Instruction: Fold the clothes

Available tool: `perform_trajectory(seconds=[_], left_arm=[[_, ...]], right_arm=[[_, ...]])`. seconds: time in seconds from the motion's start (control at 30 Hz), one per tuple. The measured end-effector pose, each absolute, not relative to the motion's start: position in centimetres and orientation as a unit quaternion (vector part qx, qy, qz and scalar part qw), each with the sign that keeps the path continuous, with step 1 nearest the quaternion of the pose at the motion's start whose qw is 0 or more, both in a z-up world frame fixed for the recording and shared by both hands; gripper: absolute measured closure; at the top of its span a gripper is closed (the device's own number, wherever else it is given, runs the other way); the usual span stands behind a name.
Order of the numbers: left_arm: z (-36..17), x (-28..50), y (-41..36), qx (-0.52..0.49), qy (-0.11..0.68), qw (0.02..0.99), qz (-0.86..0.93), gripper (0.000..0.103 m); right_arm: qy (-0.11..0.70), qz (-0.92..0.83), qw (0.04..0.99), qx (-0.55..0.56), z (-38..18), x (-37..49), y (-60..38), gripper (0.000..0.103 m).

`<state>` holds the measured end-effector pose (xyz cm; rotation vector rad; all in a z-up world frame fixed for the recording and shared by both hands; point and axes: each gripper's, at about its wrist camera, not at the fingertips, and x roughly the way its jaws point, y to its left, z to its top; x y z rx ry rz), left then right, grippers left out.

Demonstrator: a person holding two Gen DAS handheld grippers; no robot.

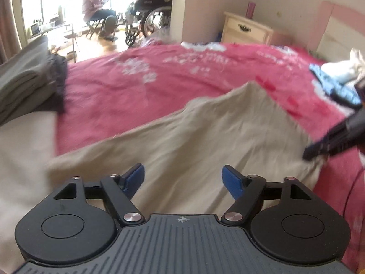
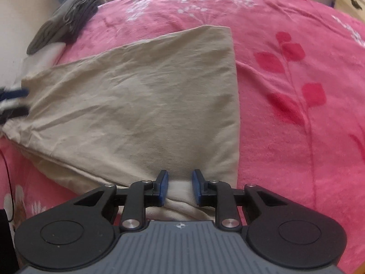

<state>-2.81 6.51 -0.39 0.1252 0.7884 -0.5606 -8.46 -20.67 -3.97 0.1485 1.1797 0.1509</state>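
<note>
Soft, light trousers [image 2: 141, 96]: right gripper [image 2: 180, 187] pinches the lower-centre hem; left gripper [image 1: 183, 180] gapes wide, empty.

- Under my work is a bed [image 2: 296, 137] covered with a pink fleecy blanket printed with white flowers and red leaves.
- A beige, creased cotton garment [image 2: 141, 105], folded flat, lies on it in front of me.
- A stack of folded grey clothes [image 1: 27, 77] sits at the far left edge.
- A heap of blue and white clothes [image 1: 340, 77] lies to the right.
</note>
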Motion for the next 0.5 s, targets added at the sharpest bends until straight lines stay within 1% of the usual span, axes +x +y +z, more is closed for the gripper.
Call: perform_trajectory(seconds=[0.13, 0.23, 0.3, 0.33, 0.37, 0.5], left_arm=[[-2.7, -1.1, 3.7, 0.059, 0.388, 0.875, -0.282, 0.041], [-4.4, 0.3, 3.8, 0.070, 0.407, 0.873, -0.260, 0.046], [-4.6, 1.3, 5.6, 0.060, 0.404, 0.882, -0.234, 0.052], [-4.4, 1.8, 6.7, 0.055, 0.404, 0.885, -0.225, 0.059], [-4.1, 2.2, 7.7, 0.050, 0.406, 0.886, -0.220, 0.062], [-3.2, 2.9, 10.9, 0.101, 0.398, 0.900, -0.146, 0.059]], right_arm=[[0.553, 0.067, 0.828, 0.062, -3.9, -8.5, -20.4, 0.078], [0.551, 0.067, 0.829, 0.060, -4.1, -8.5, -20.3, 0.078], [0.551, 0.070, 0.829, 0.061, -4.1, -8.4, -20.4, 0.078], [0.551, 0.070, 0.829, 0.062, -4.2, -8.4, -20.5, 0.078], [0.550, 0.071, 0.830, 0.063, -4.2, -8.4, -20.5, 0.078], [0.549, 0.075, 0.830, 0.065, -4.2, -8.6, -20.7, 0.078]])
